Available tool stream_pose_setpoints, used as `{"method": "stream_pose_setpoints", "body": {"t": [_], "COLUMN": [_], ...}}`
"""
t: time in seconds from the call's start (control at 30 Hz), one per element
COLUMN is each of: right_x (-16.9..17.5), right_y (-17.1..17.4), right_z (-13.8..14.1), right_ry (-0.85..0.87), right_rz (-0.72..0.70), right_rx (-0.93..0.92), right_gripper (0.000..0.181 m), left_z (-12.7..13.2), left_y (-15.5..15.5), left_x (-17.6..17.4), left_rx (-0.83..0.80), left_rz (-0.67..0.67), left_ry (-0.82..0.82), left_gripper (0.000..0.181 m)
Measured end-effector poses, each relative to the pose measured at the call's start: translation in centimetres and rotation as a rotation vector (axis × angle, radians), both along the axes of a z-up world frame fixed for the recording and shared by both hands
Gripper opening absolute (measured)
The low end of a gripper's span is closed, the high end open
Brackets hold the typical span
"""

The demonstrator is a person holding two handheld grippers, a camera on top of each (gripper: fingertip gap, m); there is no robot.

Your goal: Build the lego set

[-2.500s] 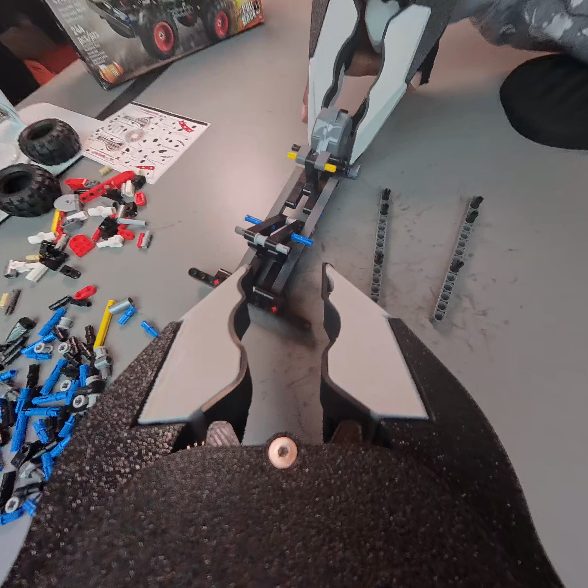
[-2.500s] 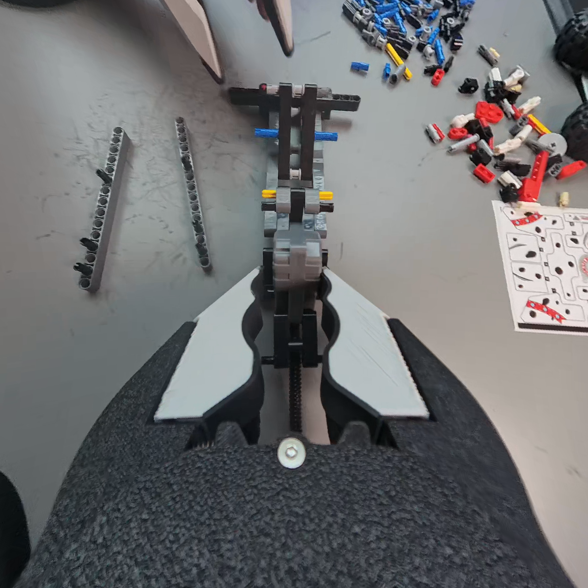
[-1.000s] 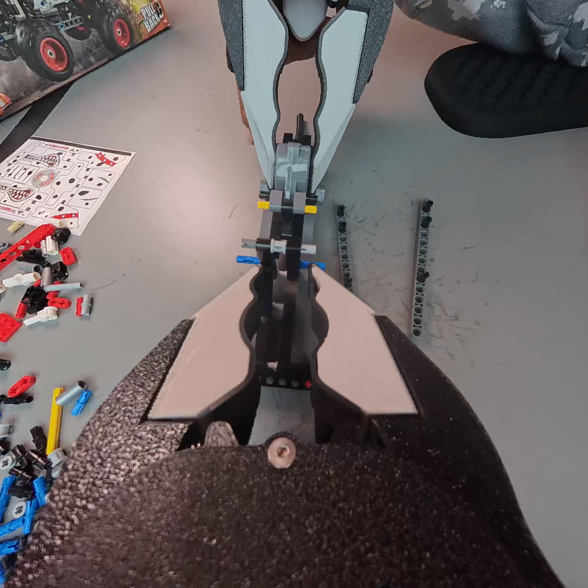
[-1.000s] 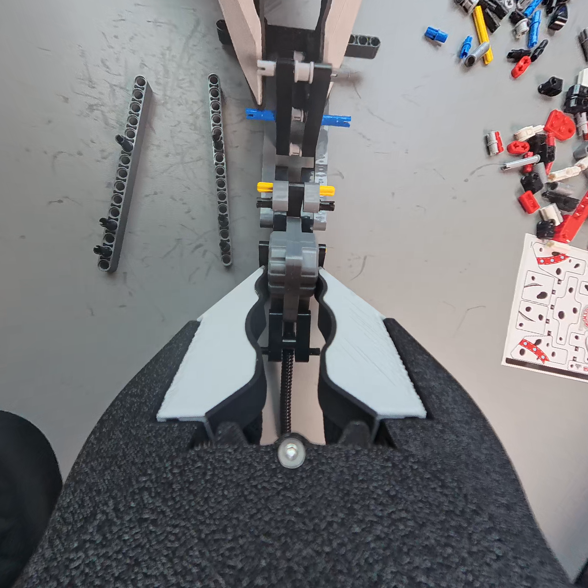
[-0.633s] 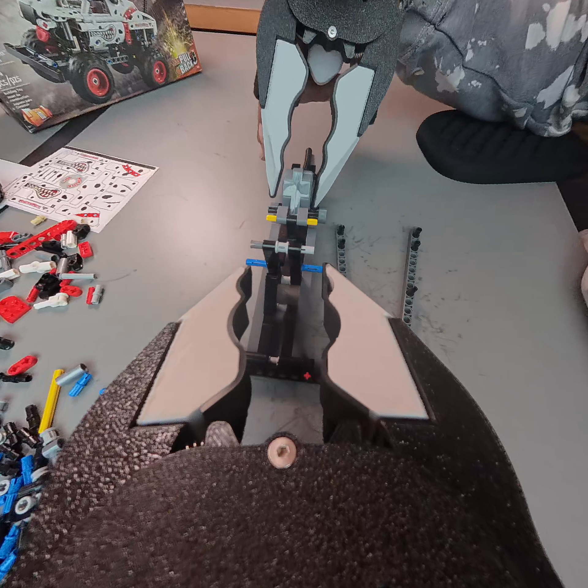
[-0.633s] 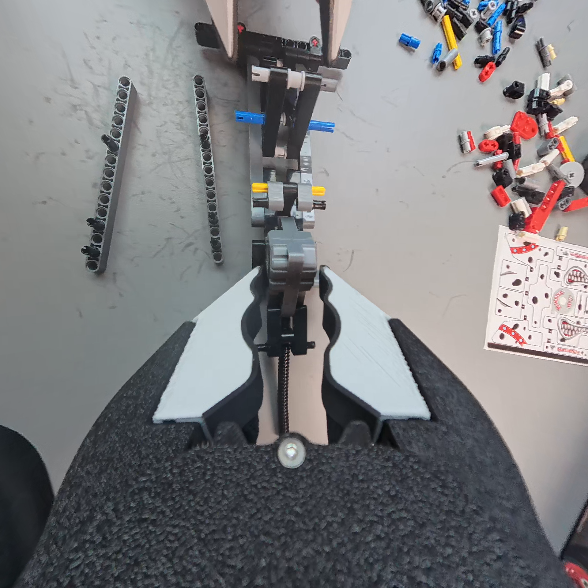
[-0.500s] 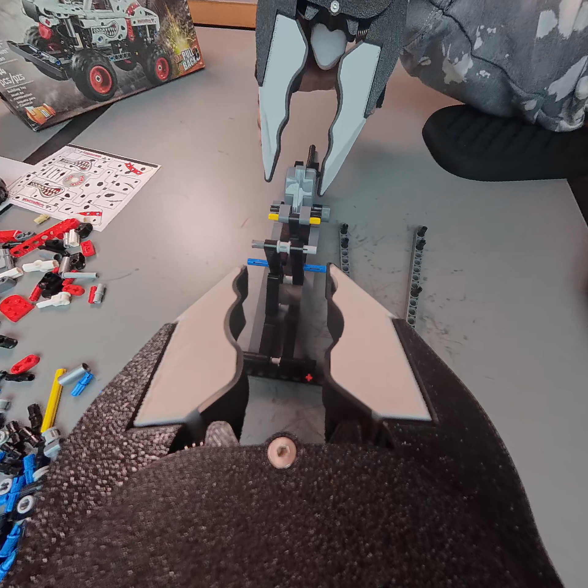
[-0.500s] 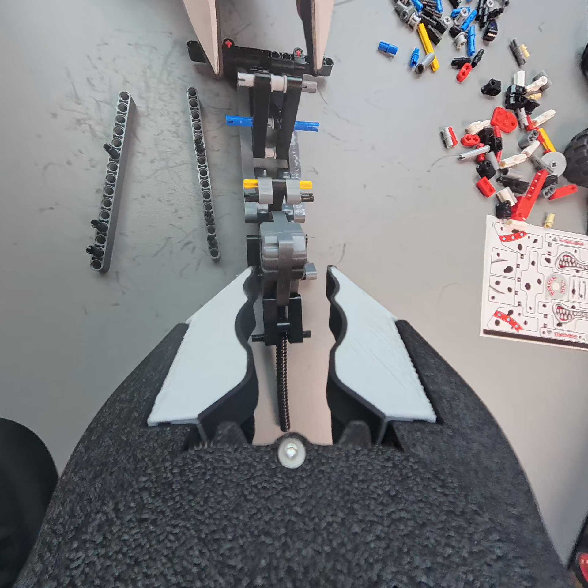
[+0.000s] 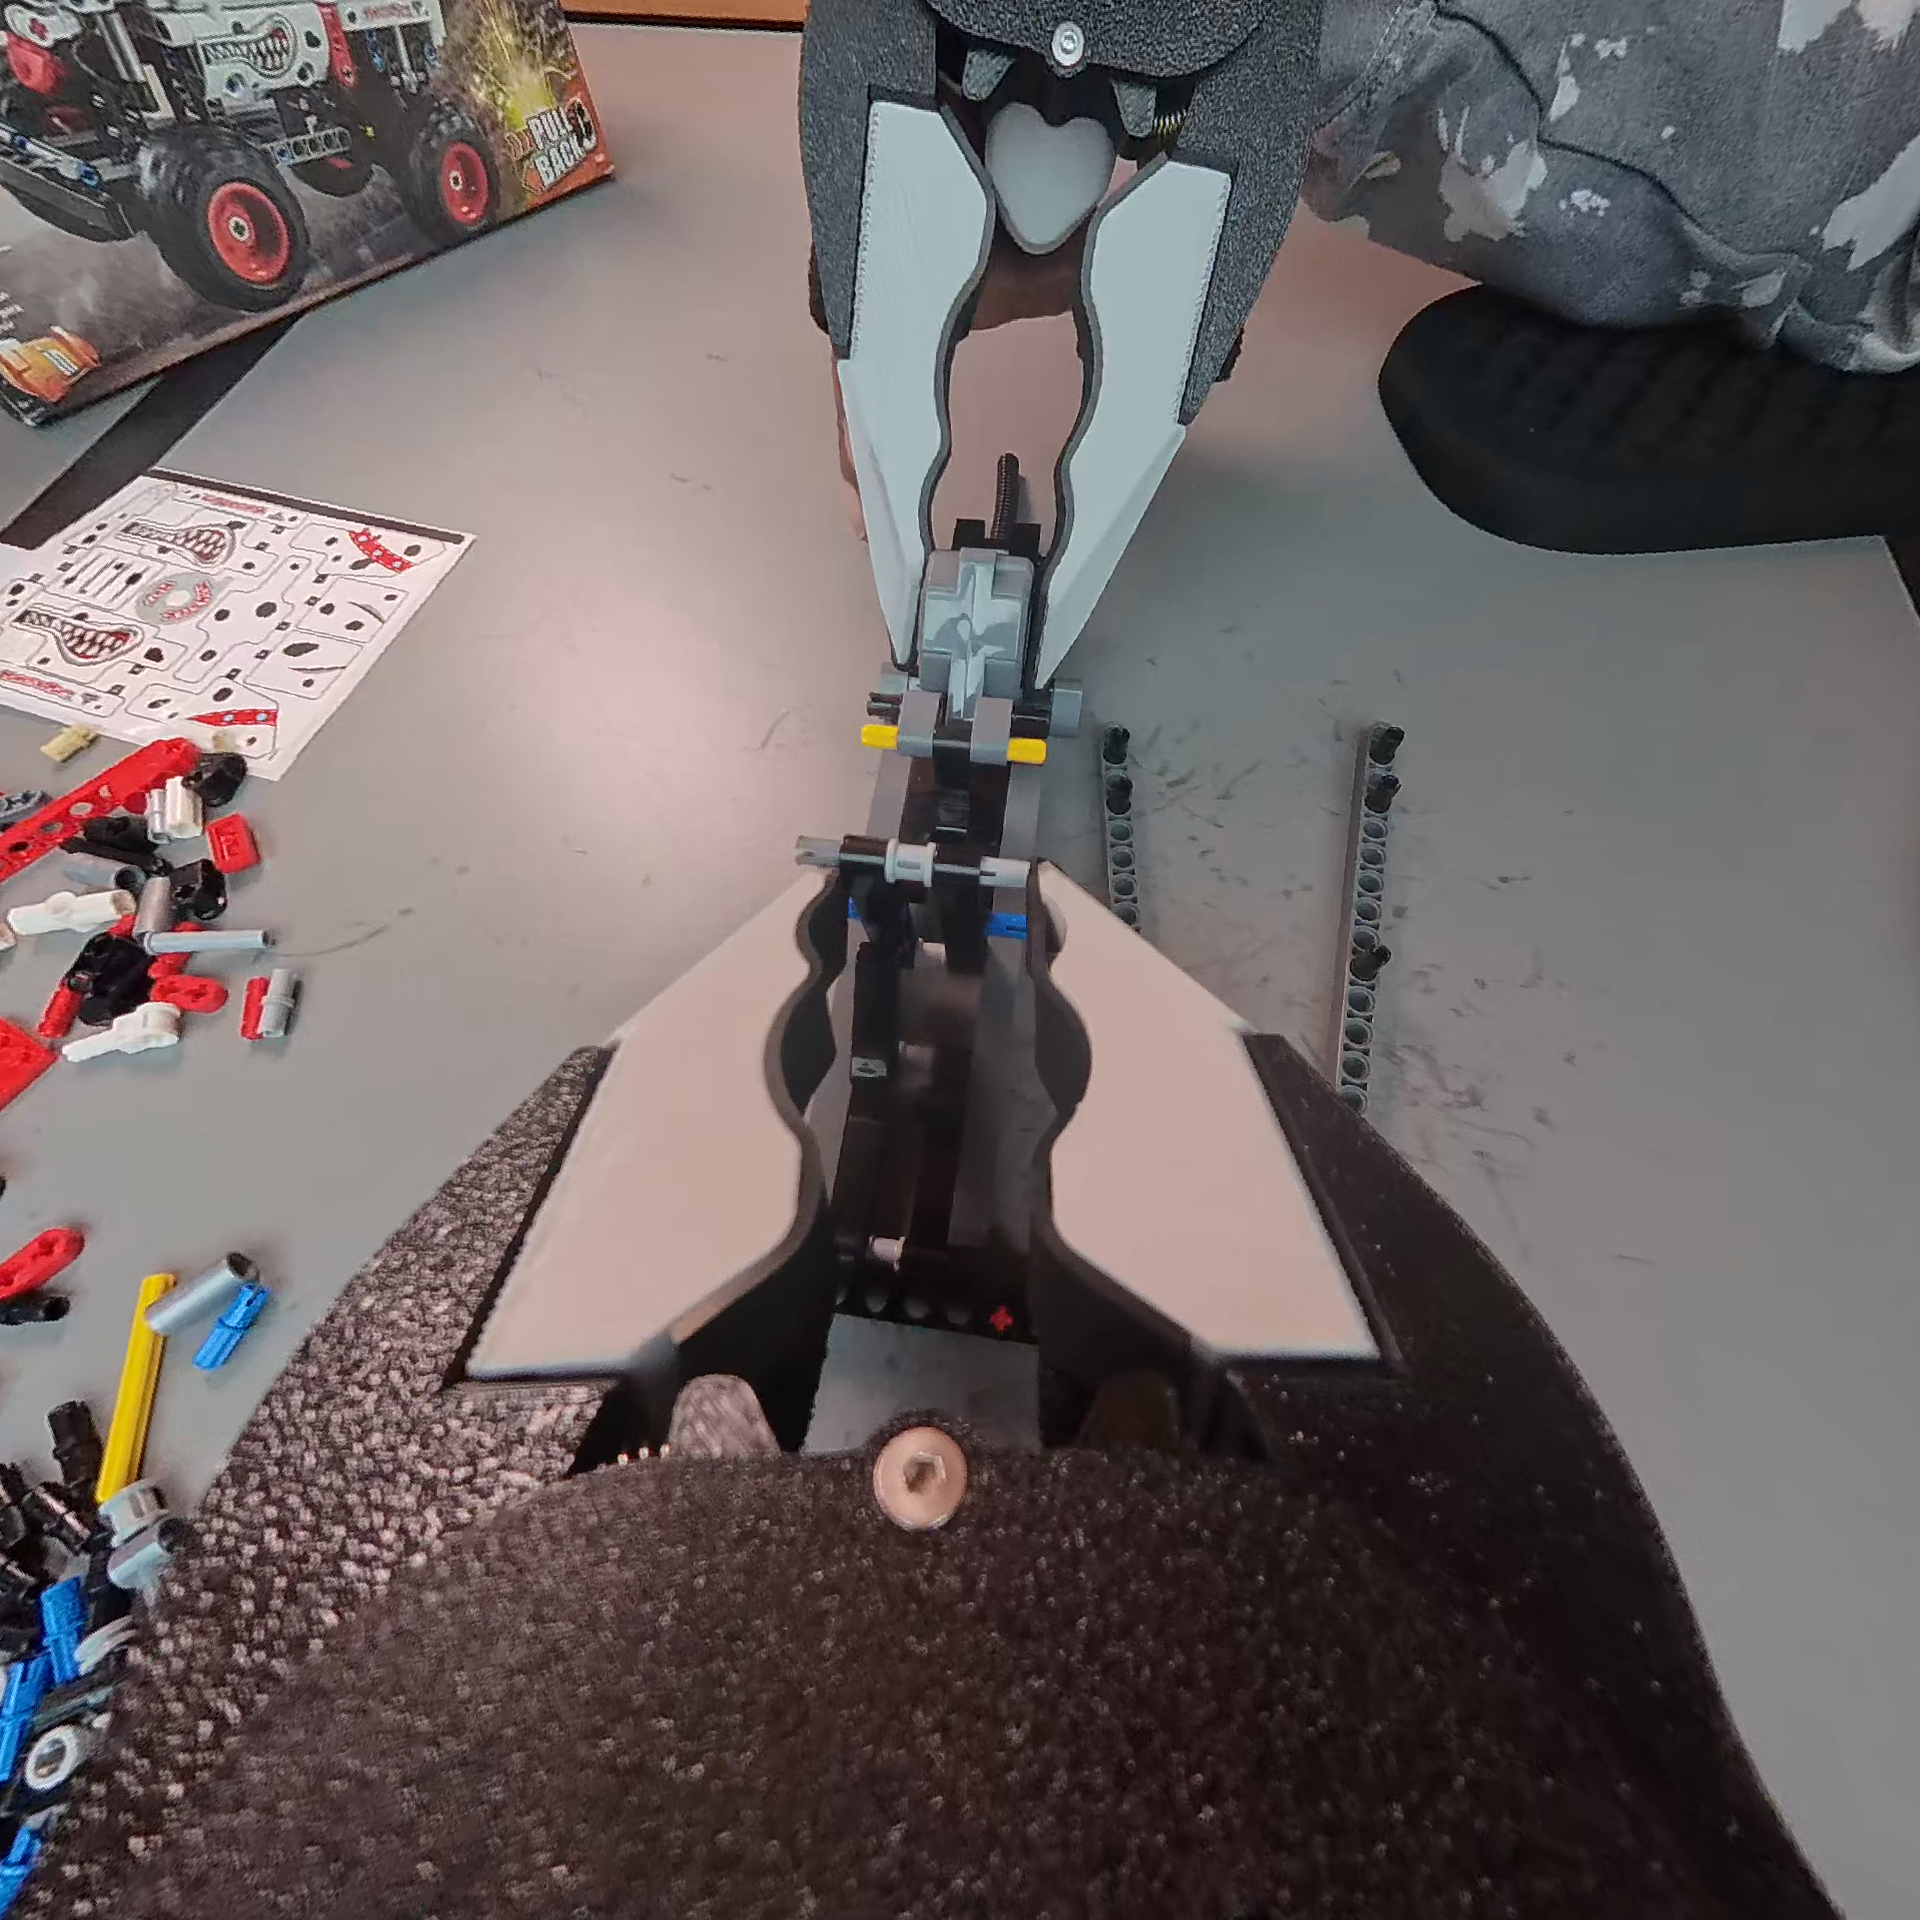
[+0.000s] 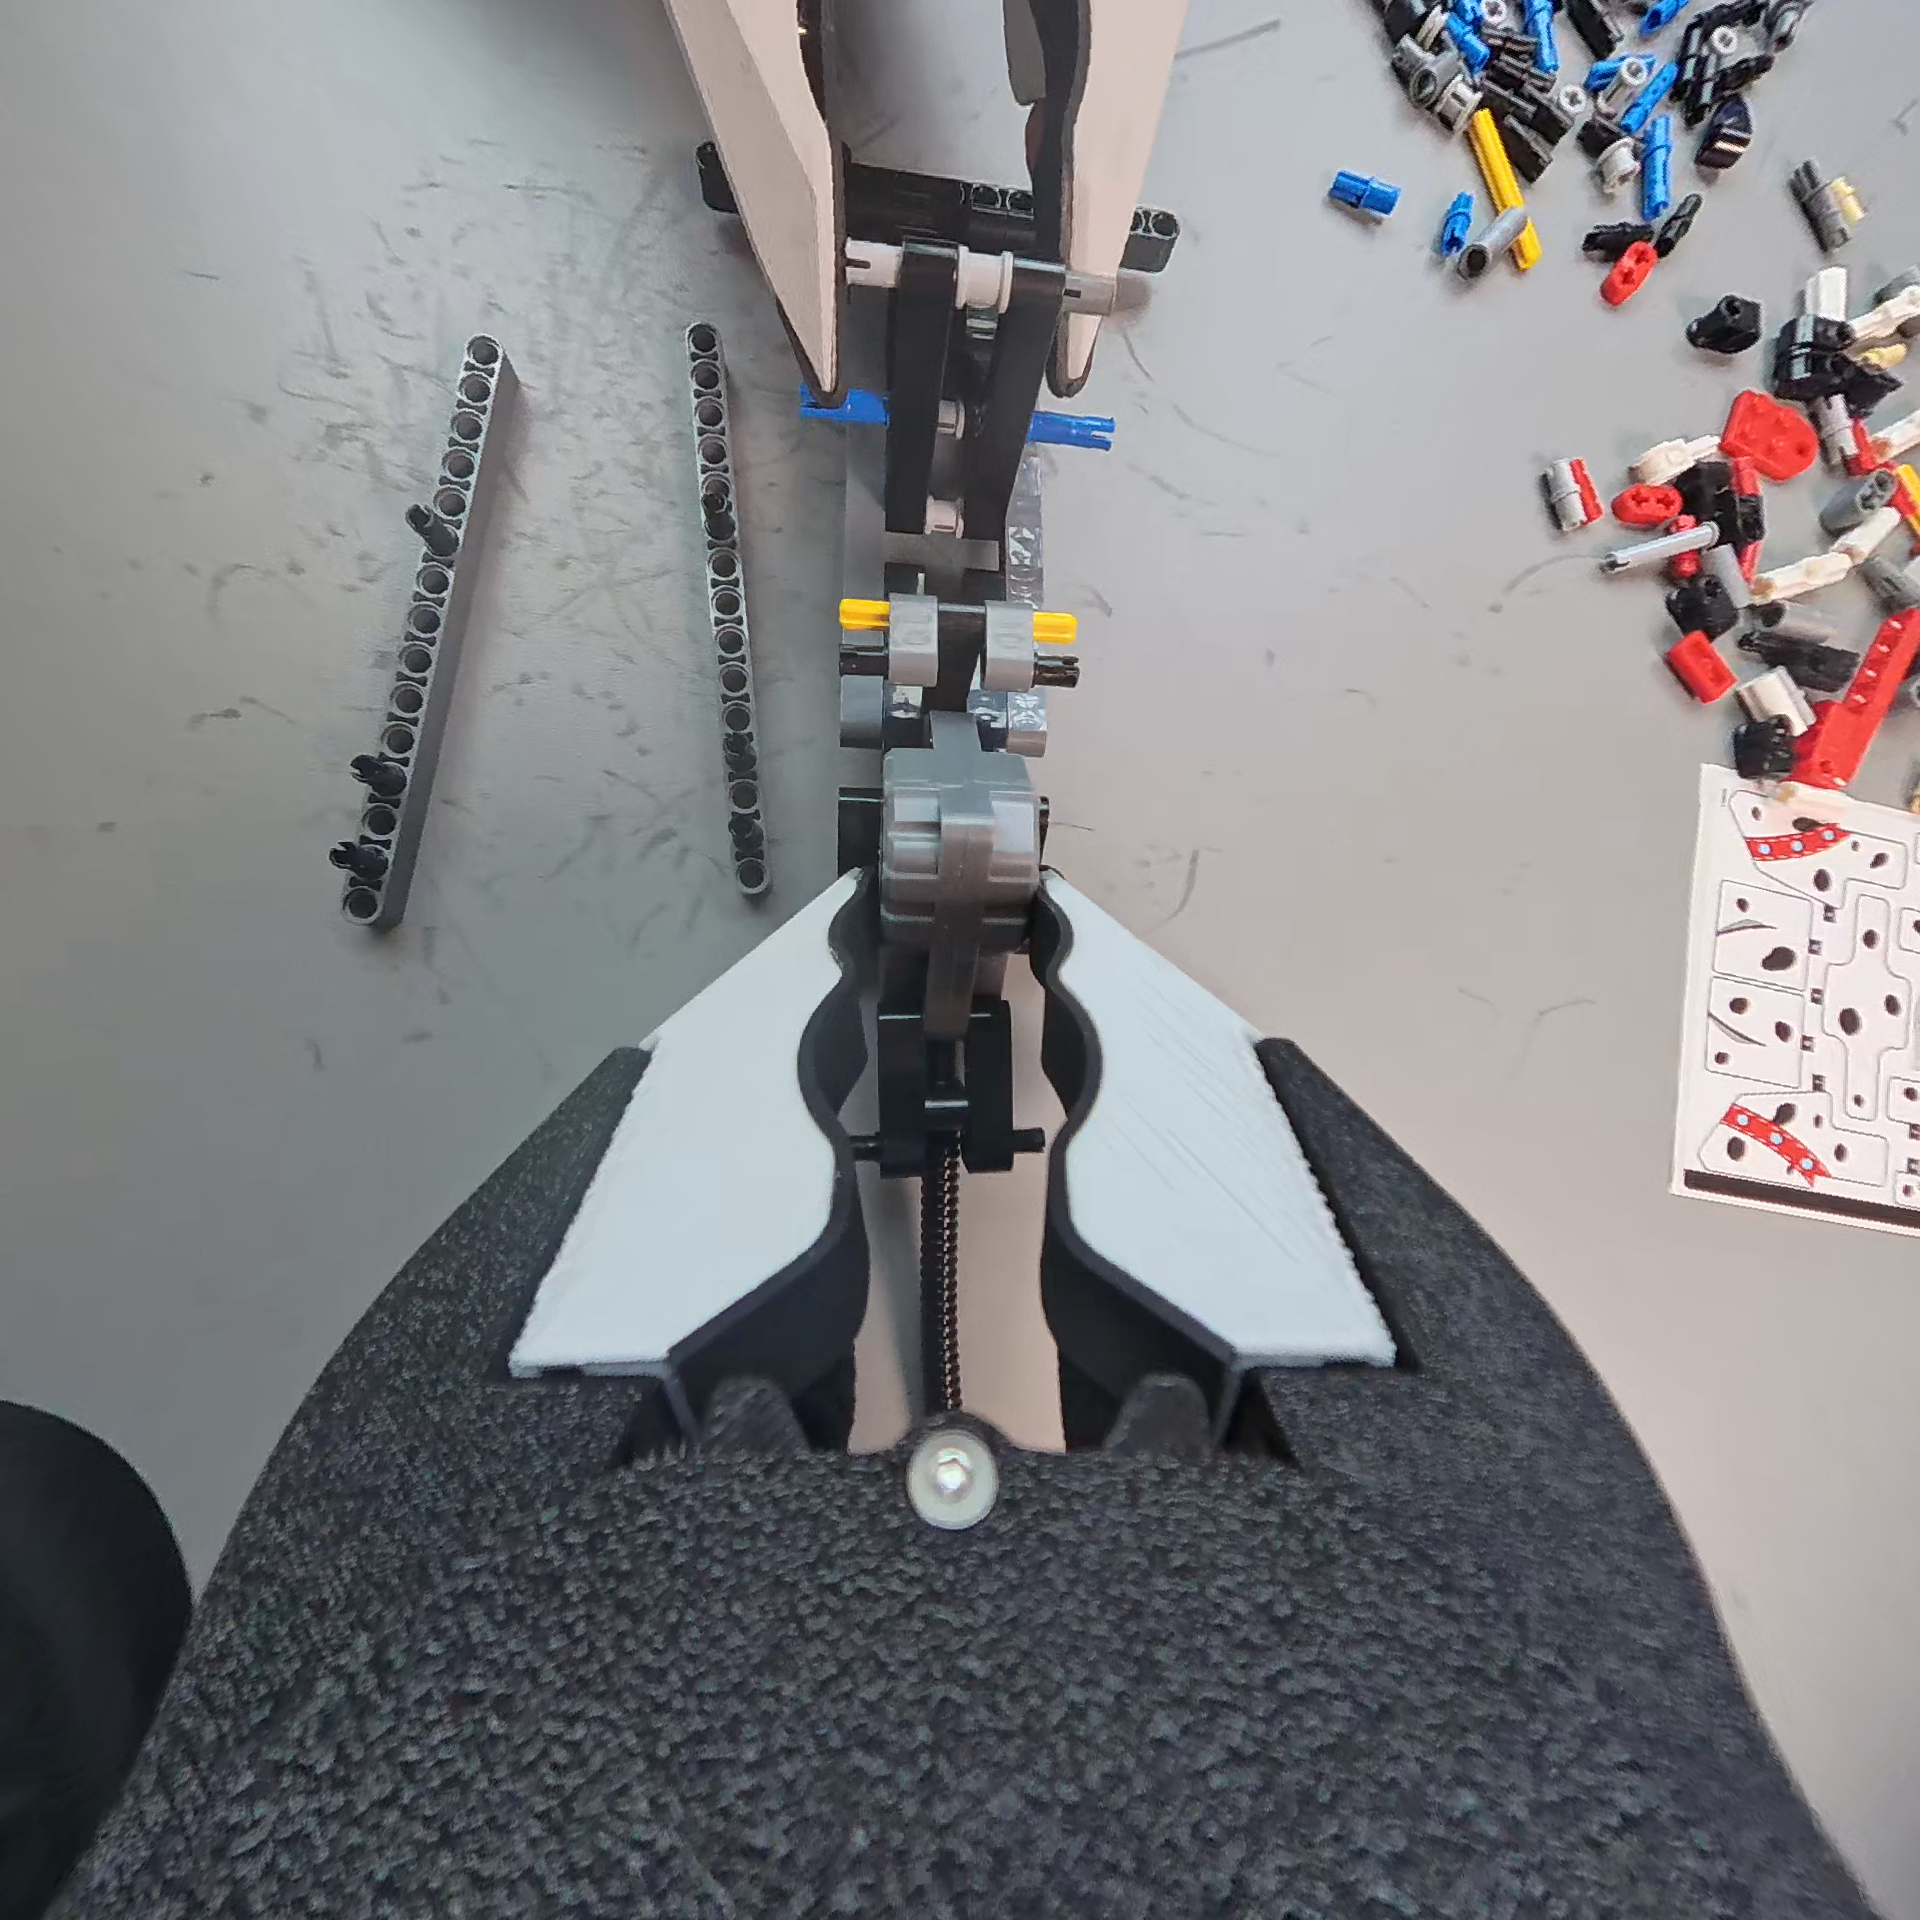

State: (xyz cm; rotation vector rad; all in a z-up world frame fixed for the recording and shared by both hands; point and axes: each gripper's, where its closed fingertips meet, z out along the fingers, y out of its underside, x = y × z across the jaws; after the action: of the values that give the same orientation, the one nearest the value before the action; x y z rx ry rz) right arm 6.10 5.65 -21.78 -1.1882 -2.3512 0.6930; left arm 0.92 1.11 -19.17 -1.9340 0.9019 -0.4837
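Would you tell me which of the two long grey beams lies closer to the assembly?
The thinner-looking beam, right beside the assembly; the other beam lies farther out.

The partly built Lego chassis [image 10: 961, 582] lies flat on the grey table, a long narrow black and grey frame. A dark grey block [image 10: 958, 862] caps one end above a black spring. Yellow [image 10: 864, 613] and blue [image 10: 1070, 426] pins protrude sideways; a black crossbeam [image 10: 1148, 223] closes the far end.
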Motion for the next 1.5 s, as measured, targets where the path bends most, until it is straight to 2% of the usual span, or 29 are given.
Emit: {"method": "stream_pose_setpoints", "body": {"t": [0.6,0.97,1.07,1.2,1.33,1.5], "right_x": [-0.2,-0.4,-0.3,0.5,1.3,1.2], "right_y": [-0.2,-0.2,-0.1,0.2,0.8,0.4], "right_z": [-0.2,0.4,0.9,1.3,2.1,1.6], "right_ry": [-0.077,-0.04,-0.012,0.021,0.06,0.058], "right_rz": [-0.013,-0.049,-0.061,-0.079,-0.106,-0.101], "right_rx": [-0.057,0.017,0.022,-0.008,-0.056,-0.056], "right_gripper": [0.027,0.033,0.036,0.041,0.041,0.043], "left_z": [0.1,0.1,0.9,2.6,0.6,-1.2], "left_y": [0.4,0.3,0.1,-0.7,-2.1,-3.0], "left_x": [0.2,0.1,-0.3,-3.0,-5.6,-4.4], "left_rx": [-0.041,-0.005,0.002,0.006,-0.065,-0.117], "left_rz": [-0.013,0.014,0.014,0.05,0.054,-0.026], "left_ry": [-0.028,-0.003,-0.031,-0.07,-0.019,0.005], "left_gripper": [0.035,0.037,0.045,0.043,0.037,0.038]}}
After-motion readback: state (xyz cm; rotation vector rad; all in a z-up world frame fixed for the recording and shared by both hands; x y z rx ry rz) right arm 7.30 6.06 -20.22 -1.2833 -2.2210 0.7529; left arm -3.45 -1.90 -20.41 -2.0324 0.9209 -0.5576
